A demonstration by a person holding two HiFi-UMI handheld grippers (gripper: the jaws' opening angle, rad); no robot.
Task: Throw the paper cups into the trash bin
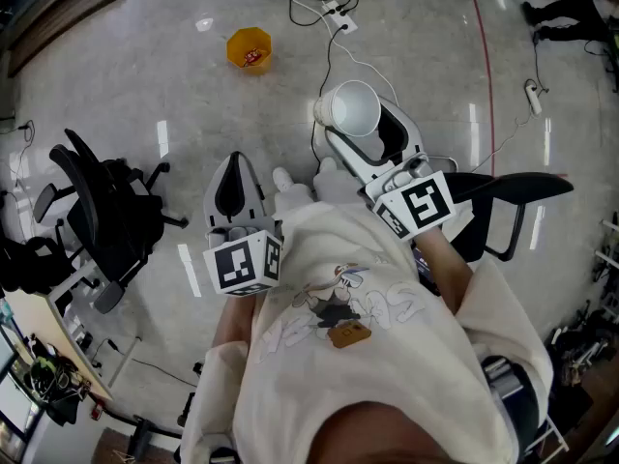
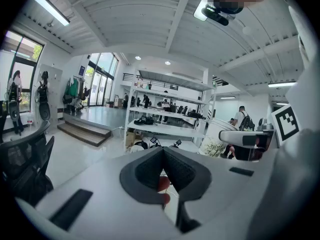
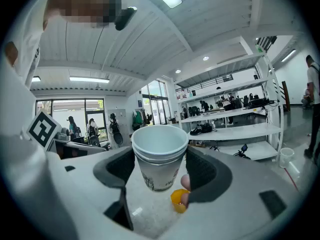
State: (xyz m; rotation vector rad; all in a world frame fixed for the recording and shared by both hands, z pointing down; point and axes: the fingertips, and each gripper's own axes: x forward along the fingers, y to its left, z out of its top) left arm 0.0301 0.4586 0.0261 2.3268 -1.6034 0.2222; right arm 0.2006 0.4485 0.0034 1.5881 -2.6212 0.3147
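Two stacked white paper cups point(image 1: 353, 107) are held over the floor, mouth toward me, and my right gripper point(image 1: 363, 122) is shut on them. In the right gripper view the cups point(image 3: 160, 156) fill the wide gap between the dark pads point(image 3: 202, 171). A small yellow trash bin point(image 1: 250, 48) stands on the floor ahead and to the left; the same yellow bin point(image 3: 179, 200) shows below the cups in the right gripper view. My left gripper point(image 1: 232, 193) points forward beside them, shut and empty, and in its own view the left gripper point(image 2: 162, 166) has its pads together.
Black office chairs point(image 1: 106, 211) stand at the left and another black chair point(image 1: 513, 201) at the right. Cables and a power strip point(image 1: 334, 13) lie on the floor beyond the bin. A red line point(image 1: 484, 56) runs along the floor at the right. White shelving point(image 2: 165, 119) stands far off.
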